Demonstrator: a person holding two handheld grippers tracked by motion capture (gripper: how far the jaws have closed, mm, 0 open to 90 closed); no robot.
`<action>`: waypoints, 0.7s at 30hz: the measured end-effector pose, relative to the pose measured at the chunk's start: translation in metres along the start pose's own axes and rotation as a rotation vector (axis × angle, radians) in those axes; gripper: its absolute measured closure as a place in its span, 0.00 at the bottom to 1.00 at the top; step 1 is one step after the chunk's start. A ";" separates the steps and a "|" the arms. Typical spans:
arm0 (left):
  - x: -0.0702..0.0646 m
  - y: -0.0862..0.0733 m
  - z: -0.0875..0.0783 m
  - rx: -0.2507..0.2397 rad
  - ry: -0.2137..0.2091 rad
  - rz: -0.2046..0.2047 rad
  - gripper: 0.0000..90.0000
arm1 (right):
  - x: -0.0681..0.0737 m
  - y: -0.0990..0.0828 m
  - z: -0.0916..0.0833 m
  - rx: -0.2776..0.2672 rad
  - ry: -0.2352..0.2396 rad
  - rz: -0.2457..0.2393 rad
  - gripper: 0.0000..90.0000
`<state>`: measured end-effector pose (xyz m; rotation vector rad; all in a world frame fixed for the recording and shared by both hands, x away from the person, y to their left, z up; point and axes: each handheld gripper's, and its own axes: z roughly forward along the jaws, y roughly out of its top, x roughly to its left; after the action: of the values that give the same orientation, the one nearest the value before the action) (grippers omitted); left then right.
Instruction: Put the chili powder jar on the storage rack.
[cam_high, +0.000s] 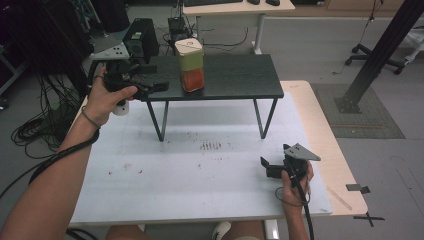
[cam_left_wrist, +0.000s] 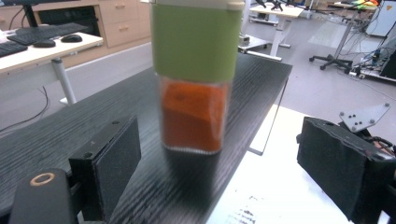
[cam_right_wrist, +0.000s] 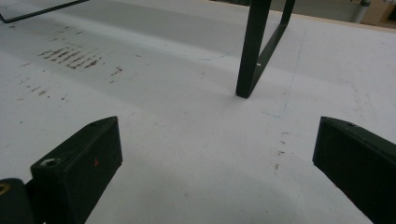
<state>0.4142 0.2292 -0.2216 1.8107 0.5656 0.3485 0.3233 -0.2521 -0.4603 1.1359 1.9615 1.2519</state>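
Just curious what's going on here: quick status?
Left gripper open, beside jar on black shelf, apart. Right gripper open, empty, low over table. Nothing in the way.

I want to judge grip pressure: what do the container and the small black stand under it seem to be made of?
Container: clear glossy lower wall, probably plastic or glass, showing orange contents; matte green band above, maybe a sleeve. Black stand: top with woodgrain texture, likely laminate or stained wood; thin dark legs look like metal.
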 end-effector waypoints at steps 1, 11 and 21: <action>0.000 -0.002 -0.002 -0.002 0.001 -0.005 0.15 | 0.000 0.000 0.000 0.001 0.001 -0.002 0.01; -0.008 -0.019 -0.019 -0.014 0.003 -0.012 0.13 | 0.000 0.000 0.001 0.005 -0.001 -0.007 0.01; -0.019 -0.038 -0.031 -0.043 -0.028 -0.033 0.12 | 0.000 0.000 0.001 0.007 -0.001 -0.003 0.01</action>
<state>0.3747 0.2529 -0.2478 1.7607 0.5640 0.3103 0.3238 -0.2523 -0.4607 1.1362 1.9673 1.2434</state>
